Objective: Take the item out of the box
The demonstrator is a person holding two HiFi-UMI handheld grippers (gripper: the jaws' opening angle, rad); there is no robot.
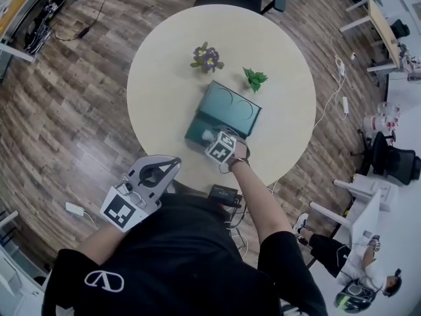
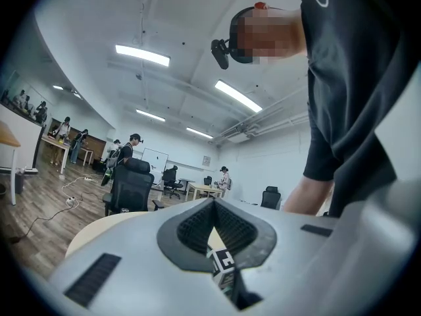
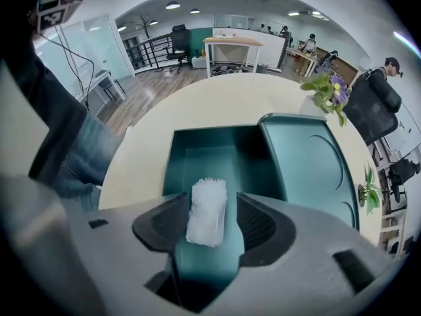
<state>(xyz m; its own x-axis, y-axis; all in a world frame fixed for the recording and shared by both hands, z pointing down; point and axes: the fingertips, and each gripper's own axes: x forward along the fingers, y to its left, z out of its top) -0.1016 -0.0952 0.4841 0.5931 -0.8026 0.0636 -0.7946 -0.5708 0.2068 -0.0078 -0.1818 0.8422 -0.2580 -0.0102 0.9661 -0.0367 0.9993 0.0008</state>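
Between the pads of the right tool (image 3: 212, 224), pointed steeply down into the open teal box (image 3: 209, 155), lies the item (image 3: 206, 210), a small white crinkled packet resting on the box floor; the tool stands half spread and straddles it, one pad at or very near the packet's side while a strip of teal floor shows between the packet and the other pad, so nothing is pinched yet. Its long axis runs straight ahead of the tool, in line with the gap between the pads; they would therefore close across its narrow width, which I judge the better bite. Beyond and to one side of the tool the lid (image 3: 309, 170) lies flipped back flat on the desk (image 3: 217, 101), clear of the way up.

Well apart from the box, the left tool (image 2: 214, 209) hangs level off the desk edge close to the person's body, pads pressed together on nothing; the right hand is plainly the nearer and the one placed for the lift. What the next move seems to call for is a firm squeeze on the packet, then a straight rise clear of the box walls; a soft wrapper may slip if gripped only at its edge.
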